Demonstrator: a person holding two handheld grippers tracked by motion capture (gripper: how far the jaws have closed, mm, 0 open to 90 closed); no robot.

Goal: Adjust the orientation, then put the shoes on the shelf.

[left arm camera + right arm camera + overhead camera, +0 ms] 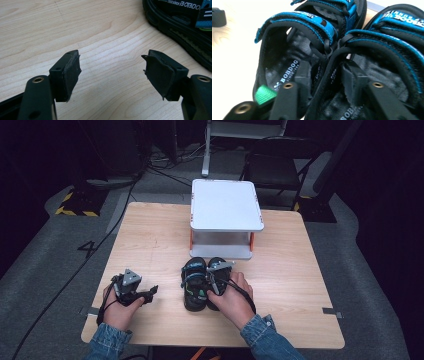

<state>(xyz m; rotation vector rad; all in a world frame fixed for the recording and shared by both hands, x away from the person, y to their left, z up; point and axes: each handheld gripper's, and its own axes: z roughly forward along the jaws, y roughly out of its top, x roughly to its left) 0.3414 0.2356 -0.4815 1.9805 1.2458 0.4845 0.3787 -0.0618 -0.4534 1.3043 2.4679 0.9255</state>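
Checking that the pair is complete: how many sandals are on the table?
2: left sandal and right sandal side by side before the white stand; the right gripper pinches their inner sides together.

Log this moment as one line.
right gripper: shut on sandals, pinching both inner walls | left gripper: open, idle on table | shelf: bare

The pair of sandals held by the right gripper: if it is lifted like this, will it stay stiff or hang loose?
The sandals would probably lift together, since the right gripper has one jaw inside each shoe, pinching their adjoining sides. The soft straps may flex, so the toes could droop. The thick soles look rubbery, so likely not slippery.
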